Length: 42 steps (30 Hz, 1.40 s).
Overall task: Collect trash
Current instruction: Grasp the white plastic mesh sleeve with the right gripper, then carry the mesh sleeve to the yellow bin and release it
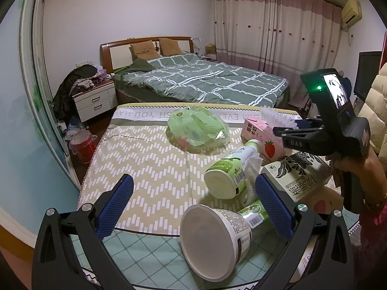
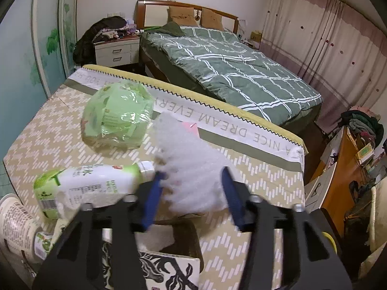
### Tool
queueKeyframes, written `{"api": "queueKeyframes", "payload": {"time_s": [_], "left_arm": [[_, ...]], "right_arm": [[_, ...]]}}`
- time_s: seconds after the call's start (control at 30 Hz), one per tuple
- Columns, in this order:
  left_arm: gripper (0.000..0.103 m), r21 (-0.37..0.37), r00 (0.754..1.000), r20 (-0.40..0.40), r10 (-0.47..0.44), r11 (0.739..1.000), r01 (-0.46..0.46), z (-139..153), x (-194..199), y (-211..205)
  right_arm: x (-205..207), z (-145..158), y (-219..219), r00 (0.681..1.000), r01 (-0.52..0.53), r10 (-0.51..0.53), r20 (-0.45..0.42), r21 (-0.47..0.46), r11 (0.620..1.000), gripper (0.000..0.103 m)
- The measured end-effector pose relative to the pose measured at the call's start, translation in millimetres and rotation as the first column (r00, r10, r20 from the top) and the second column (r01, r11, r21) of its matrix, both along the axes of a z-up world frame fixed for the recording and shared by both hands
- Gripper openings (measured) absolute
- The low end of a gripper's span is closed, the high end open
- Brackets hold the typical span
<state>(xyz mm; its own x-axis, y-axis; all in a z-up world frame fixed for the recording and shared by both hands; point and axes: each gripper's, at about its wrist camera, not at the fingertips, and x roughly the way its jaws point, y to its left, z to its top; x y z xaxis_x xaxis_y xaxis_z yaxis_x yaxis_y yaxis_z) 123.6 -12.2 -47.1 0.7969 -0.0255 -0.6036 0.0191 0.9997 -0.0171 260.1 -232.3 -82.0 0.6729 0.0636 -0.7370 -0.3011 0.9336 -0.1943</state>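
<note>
Spread wide, the jaws of the left gripper [image 1: 193,203] hang empty over the near edge of the table [image 1: 145,159], framing a white paper cup [image 1: 212,239] that lies on its side with its open mouth toward the camera. Just beyond it a green-and-white bottle [image 1: 229,171] also lies on its side, touching a crumpled white tissue, with a cream carton printed in black leaves [image 1: 297,176] just to its right and a pink strawberry milk carton [image 1: 261,135] farther back. At the right, the right gripper [image 2: 191,186] holds a piece of white bubble wrap [image 2: 191,154] between its blue pads, lifted above the zigzag-patterned tablecloth (the wrap spills past both fingers). A crumpled green plastic bag [image 2: 118,120] sits toward the far side of the table, apart from the cluster of containers. Beyond the table stand a bed with a green checked quilt [image 1: 205,82] and a white nightstand [image 1: 94,101] piled with clothes.
</note>
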Motion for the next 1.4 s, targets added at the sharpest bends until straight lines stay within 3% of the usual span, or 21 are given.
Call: {"api": "queueKeyframes", "payload": {"time_s": [0.1, 0.4, 0.67, 0.77, 0.97, 1.1, 1.23, 1.4], "left_arm": [[0.099, -0.003, 1.0, -0.006, -0.006, 1.0, 0.006, -1, 0, 0], [0.099, -0.008, 0.999, 0.0, -0.049, 0.999, 0.049, 2, -2, -11], [0.099, 0.0, 0.992, 0.023, -0.126, 0.992, 0.126, 11, -17, -36], [0.099, -0.003, 0.985, 0.029, -0.171, 0.985, 0.171, 14, -24, -49], [0.099, -0.03, 0.957, 0.023, -0.288, 0.957, 0.289, 14, -42, -80], [0.099, -0.04, 0.936, -0.007, -0.352, 0.935, 0.351, 8, -55, -102], [0.099, -0.025, 0.933, -0.046, -0.356, 0.934, 0.355, -1, -67, -120], [0.099, -0.021, 0.941, -0.102, -0.322, 0.947, 0.321, -13, -77, -134]], "right_arm": [[-2, 3, -7, 1.0, 0.007, -0.008, 0.021, 0.023, 1.0, 0.012], [-26, 33, -51, 0.99, 0.056, -0.074, 0.117, 0.151, 0.987, 0.011], [-78, 51, -121, 0.962, 0.153, -0.209, 0.173, 0.291, 0.944, 0.011], [-101, 52, -157, 0.934, 0.231, -0.302, 0.193, 0.32, 0.919, 0.011], [-139, 35, -235, 0.838, 0.439, -0.514, 0.18, 0.335, 0.833, 0.011], [-145, 11, -272, 0.785, 0.545, -0.604, 0.142, 0.307, 0.78, 0.012], [-141, -12, -299, 0.753, 0.606, -0.651, 0.099, 0.281, 0.744, 0.012], [-140, -29, -318, 0.739, 0.628, -0.67, 0.071, 0.289, 0.723, 0.033]]}}
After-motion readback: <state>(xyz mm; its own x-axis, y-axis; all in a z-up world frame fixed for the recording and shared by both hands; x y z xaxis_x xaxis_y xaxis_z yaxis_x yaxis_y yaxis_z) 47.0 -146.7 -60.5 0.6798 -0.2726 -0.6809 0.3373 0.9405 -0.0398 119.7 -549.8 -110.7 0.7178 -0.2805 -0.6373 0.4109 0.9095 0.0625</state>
